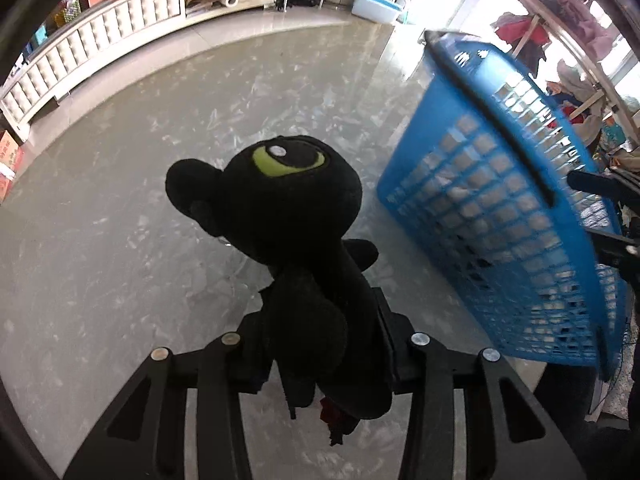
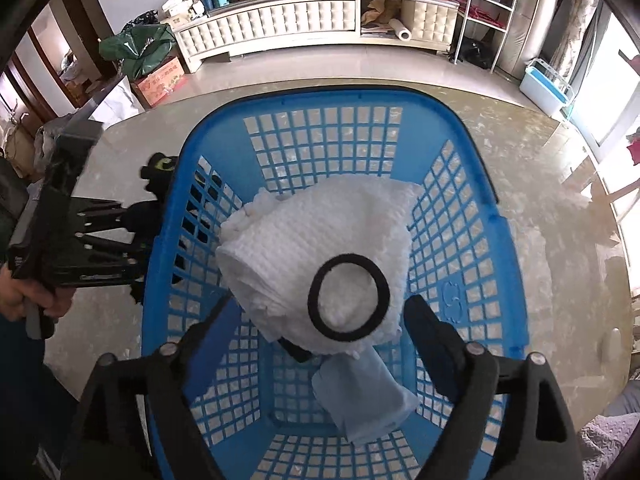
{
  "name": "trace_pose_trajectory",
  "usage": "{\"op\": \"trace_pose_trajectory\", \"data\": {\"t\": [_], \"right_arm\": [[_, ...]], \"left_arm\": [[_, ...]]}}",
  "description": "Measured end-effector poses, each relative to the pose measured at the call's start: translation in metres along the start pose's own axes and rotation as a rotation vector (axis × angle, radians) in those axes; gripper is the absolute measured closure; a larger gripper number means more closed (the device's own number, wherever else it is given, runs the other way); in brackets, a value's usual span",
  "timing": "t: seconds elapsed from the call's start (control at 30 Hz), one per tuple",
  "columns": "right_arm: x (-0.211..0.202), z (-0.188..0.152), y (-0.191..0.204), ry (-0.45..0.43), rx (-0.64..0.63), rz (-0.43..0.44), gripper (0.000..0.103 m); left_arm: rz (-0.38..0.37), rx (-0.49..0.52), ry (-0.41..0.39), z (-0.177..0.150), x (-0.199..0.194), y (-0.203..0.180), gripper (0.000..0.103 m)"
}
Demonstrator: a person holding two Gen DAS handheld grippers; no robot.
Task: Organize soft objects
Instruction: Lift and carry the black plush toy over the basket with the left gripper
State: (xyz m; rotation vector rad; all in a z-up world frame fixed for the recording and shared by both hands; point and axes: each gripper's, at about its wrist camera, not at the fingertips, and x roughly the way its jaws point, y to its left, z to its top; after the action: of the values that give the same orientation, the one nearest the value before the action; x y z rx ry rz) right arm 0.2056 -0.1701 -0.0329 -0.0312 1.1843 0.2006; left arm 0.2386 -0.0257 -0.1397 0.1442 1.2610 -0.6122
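Observation:
A black plush toy (image 1: 292, 208) with a green eye hangs above the floor, and my left gripper (image 1: 320, 320) is shut on its body. A blue plastic basket (image 1: 480, 184) stands just to its right. In the right wrist view the same basket (image 2: 320, 96) lies below my right gripper (image 2: 320, 312), which is open with nothing pressed between its fingers. Inside the basket lie a white towel (image 2: 304, 240), a black hair tie (image 2: 348, 259) on top of it, and a pale blue cloth (image 2: 364, 400). The left gripper (image 2: 136, 236) with the plush (image 2: 160, 164) is at the basket's left wall.
A long white padded cabinet (image 2: 280, 24) lines the far wall. A cardboard box (image 2: 160, 84) and a green bag (image 2: 136, 48) sit at its left end. A blue-and-white box (image 2: 544, 84) stands by the window. Marbled floor (image 1: 160, 160) surrounds the basket.

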Motion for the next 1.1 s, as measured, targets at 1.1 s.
{"op": "trace_pose_trajectory", "data": {"t": [1.1], "right_arm": [[-0.097, -0.098, -0.047, -0.142, 0.122, -0.037, 0.0]], "left_arm": [[0.042, 0.163, -0.213, -0.022, -0.164, -0.127, 0.064]]}}
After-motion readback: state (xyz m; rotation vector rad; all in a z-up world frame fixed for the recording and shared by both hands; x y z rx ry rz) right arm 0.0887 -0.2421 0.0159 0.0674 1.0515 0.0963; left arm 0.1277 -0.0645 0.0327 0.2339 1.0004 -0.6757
